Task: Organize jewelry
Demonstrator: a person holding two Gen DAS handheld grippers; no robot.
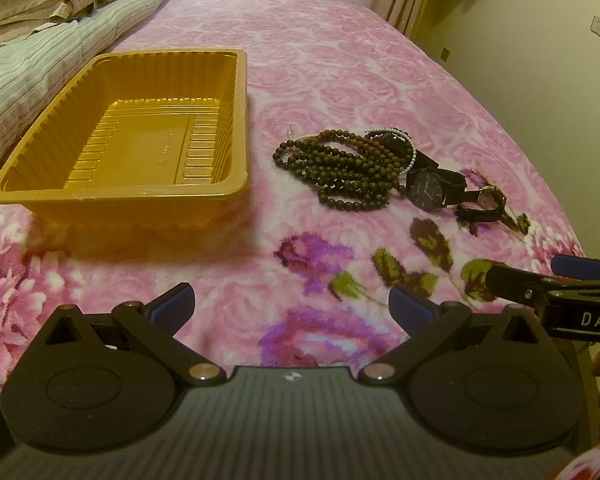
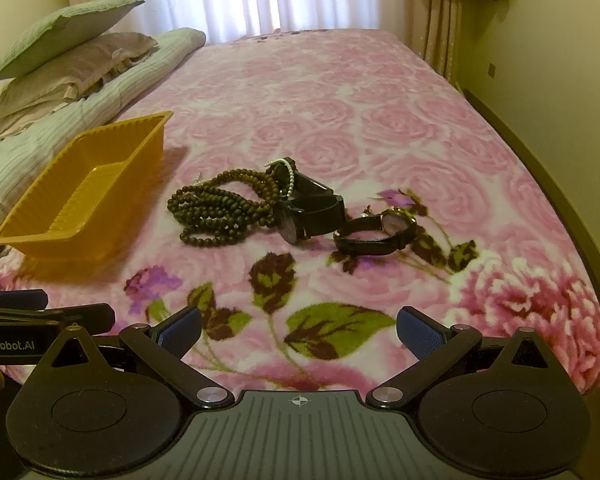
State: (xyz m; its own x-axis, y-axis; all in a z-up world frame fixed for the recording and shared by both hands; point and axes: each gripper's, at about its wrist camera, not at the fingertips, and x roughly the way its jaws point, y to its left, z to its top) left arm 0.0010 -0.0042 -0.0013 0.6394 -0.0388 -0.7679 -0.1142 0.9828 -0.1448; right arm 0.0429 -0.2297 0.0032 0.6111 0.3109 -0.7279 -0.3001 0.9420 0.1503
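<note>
Both grippers hovered low over the near end of a bed covered by a pink rose-patterned fleece blanket (image 2: pixel 340 92). The left gripper (image 1: pixel 292 304) had its blue-padded fingers spread wide apart with nothing between them, and the right gripper (image 2: pixel 299 330) was likewise wide open and empty.

A rectangular ribbed orange plastic tray (image 1: pixel 236 128) sat empty on the blanket toward the left, near striped green bedding (image 2: pixel 100 96) and stacked pillows (image 2: pixel 72 56). Well apart from the tray, to its right, lay a tangled pile of dark brown wooden bead strands (image 2: pixel 224 210) with a thin white pearl strand (image 2: pixel 291 182) draped across its far end. Touching the beads was a black-strapped wristwatch with a dark face (image 2: pixel 312 216). Just beside it lay a smaller gold-rimmed watch on a dark band (image 2: pixel 380 230).
</note>
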